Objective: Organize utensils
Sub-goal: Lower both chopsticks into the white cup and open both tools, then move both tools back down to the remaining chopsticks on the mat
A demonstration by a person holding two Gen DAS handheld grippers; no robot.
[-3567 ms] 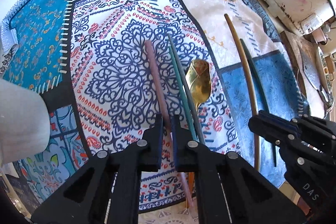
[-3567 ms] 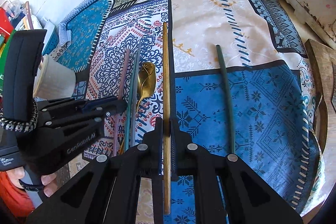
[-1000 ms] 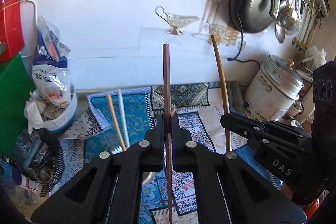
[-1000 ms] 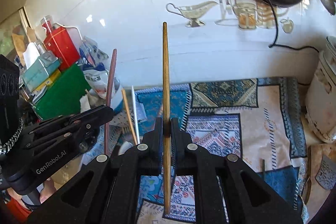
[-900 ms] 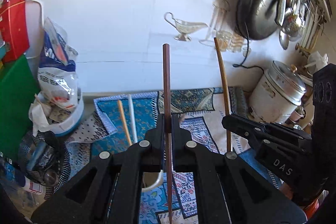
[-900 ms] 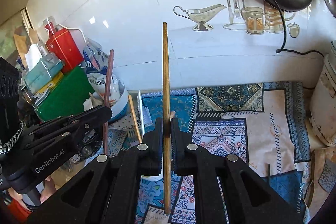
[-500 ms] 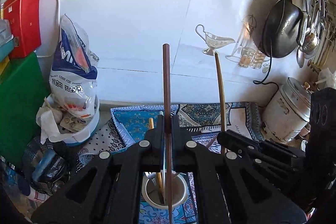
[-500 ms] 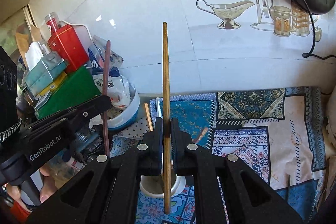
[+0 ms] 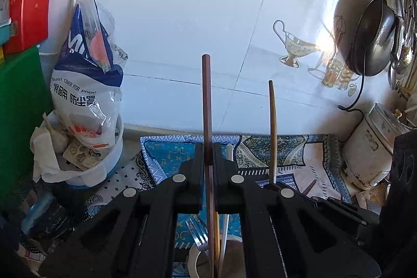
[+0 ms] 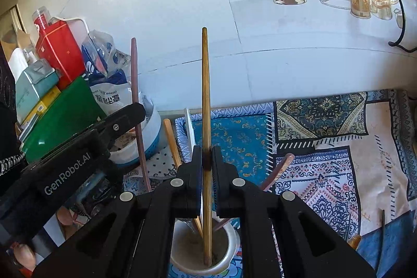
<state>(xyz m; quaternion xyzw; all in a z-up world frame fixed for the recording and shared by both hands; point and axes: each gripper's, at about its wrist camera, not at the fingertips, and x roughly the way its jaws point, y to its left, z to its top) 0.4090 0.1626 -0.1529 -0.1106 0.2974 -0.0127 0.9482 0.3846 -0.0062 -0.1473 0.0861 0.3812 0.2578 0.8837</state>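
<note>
The right hand-held gripper [image 10: 207, 166] pinches a tan chopstick [image 10: 206, 100] upright, its lower end inside the white cup [image 10: 229, 252]. Left of the cup, the left hand-held gripper [image 9: 208, 160] pinches a dark brown chopstick [image 9: 206, 106] upright

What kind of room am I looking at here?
Most likely a home kitchen counter: a dark pan hangs on the tiled wall, a white cooker pot stands on the patterned cloth, and a white cup holds utensils.

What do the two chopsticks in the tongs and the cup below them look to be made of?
Light chopstick in the right tongs: likely bamboo or wood, streaky tan grain. Dark chopstick in the left tongs: smooth reddish-brown, wood or lacquer. Cup: white, probably ceramic or plastic; unclear.
</note>
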